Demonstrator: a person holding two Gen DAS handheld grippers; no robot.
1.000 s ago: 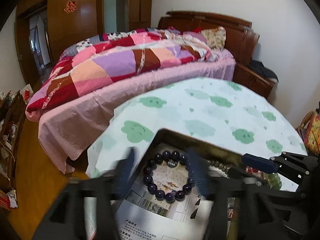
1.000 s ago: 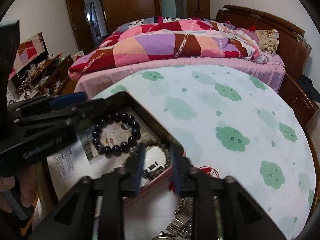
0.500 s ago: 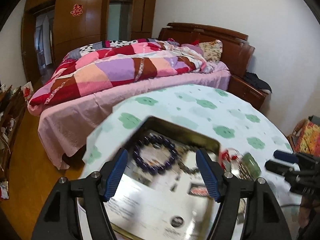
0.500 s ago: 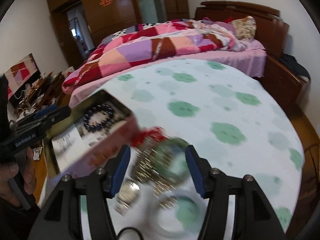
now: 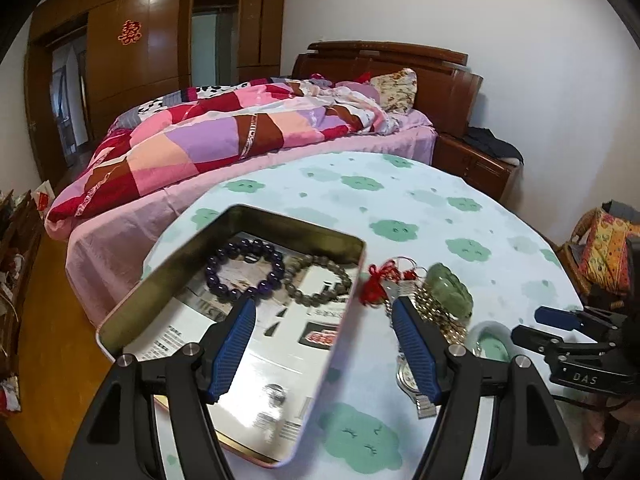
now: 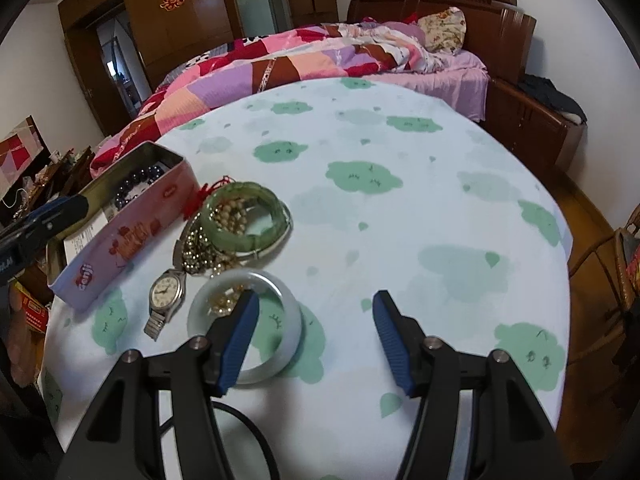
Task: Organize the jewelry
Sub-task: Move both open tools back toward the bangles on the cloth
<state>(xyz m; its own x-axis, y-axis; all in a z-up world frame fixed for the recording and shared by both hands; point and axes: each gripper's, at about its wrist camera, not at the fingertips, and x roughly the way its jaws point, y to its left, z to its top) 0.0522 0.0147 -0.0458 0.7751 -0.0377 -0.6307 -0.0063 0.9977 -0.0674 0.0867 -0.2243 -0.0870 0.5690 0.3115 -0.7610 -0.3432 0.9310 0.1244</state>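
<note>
bedroom, round table (image 6: 400, 240) in cloud-print cloth: two bead bracelets, one purple (image 5: 244, 268) and one grey (image 5: 320, 282), already lie in the open tin (image 5: 168, 276). beside the tin, not yet sorted: one green bangle (image 6: 244, 216), one white bangle (image 6: 256, 332), one watch (image 6: 166, 294), tangled gold chains (image 6: 200, 250), count unclear. left gripper (image 5: 324, 352) and right gripper (image 6: 316, 336) both spread wide, holding nothing.

Pink tin (image 6: 120, 236), green bangle (image 6: 240, 220), cloud-print tablecloth (image 6: 400, 200).
</note>
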